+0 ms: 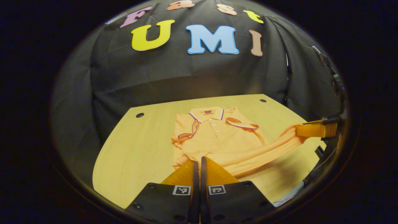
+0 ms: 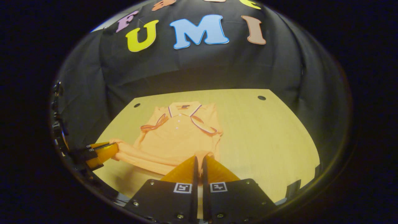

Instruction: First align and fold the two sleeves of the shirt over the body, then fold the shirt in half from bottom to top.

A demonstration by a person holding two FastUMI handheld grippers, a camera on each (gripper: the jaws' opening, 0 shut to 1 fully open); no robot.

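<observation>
Shirt (image 1: 217, 137) on wood table (image 1: 140, 146), black-cloth booth wall (image 1: 186, 74) behind.

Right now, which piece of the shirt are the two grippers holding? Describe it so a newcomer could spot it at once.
On the wooden table lies an orange polo shirt, collar toward the back wall. Its near bottom hem is lifted. Unlike the flat, folded sleeves, the hem stretches taut between the left gripper and the right gripper.

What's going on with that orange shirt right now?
Both hand-held grippers, left and right, shut on the shirt hem, lifting it off the table. Sleeves already folded over the body. Bottom-to-top fold under way. Nothing in the way.
</observation>
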